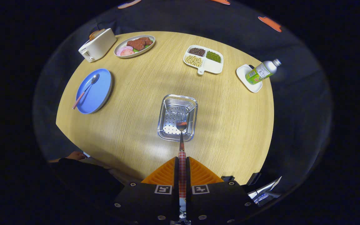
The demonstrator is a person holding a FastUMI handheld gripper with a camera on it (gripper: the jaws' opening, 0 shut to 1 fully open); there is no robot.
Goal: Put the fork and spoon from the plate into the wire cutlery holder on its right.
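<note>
The slim metal fork with a red-and-white checked handle [182, 147] is a light, stiff thing, and its smooth handle could slide or swing if pinched loosely; judging by its shape, the handle is the sensible place to take it, with the tines left free to lead the way down. That is how it is held here: the gripper [182, 162] has its two fingers pressed together on the checked handle, which runs straight between them, and the metal neck and tines reach out ahead. The tines hang over the near part of the shiny perforated steel cutlery holder [177, 117], which stands on the round pale wooden table [230, 125]; whether they touch its floor cannot be told. Well to the left of the holder and a little farther off lies the round blue plate [100, 93], and on it rests the metal spoon with a matching checked handle [85, 91], its handle end over the plate's near rim.
</note>
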